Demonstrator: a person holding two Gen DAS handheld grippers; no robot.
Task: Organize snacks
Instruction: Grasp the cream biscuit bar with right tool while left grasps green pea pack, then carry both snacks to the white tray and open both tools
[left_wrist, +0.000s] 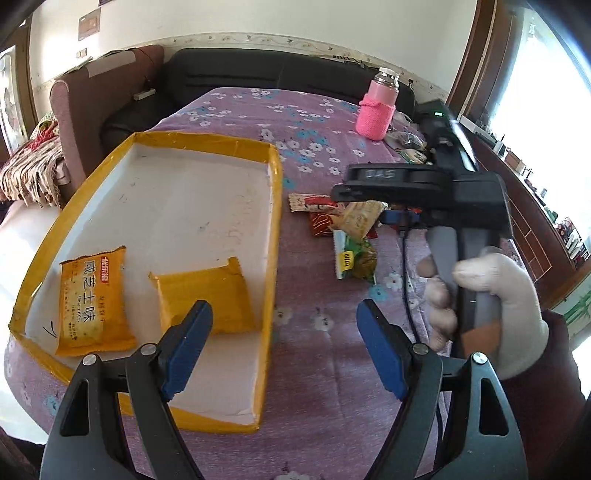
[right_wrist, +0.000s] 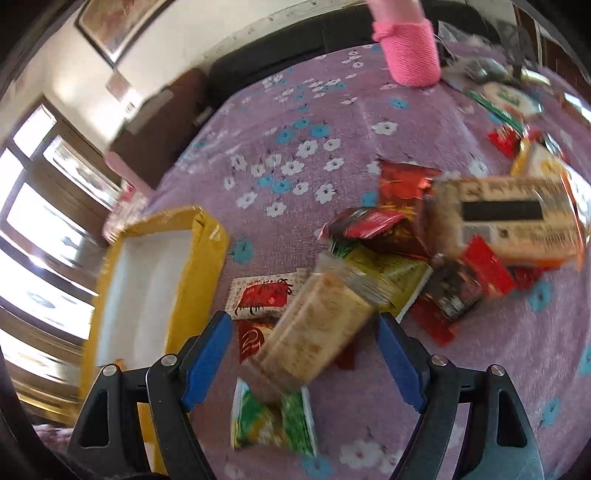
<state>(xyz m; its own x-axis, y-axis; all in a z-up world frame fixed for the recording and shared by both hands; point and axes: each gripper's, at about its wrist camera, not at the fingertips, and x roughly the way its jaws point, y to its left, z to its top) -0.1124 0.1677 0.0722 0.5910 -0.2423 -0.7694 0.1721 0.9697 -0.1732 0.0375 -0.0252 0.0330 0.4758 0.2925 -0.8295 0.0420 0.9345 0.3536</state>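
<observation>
Left tongs (left_wrist: 284, 347) spread, empty, over the yellow-rimmed tray's (left_wrist: 275, 206) near corner w/ two orange biscuit packs (left_wrist: 94, 301) just ahead-left. Right tongs (right_wrist: 304, 356) spread above the snack pile (right_wrist: 388, 266) on the tabletop (right_wrist: 295, 110); a beige cracker pack (right_wrist: 314, 332) sits btwn them, not pinched.

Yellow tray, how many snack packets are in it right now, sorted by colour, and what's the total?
Orange packets, in the yellow tray: 2, one with its printed side up and one with its plain side up.
Packets of any other colour: 0, the rest are still in the loose pile on the purple floral cloth.
Total in the tray: 2.
</observation>
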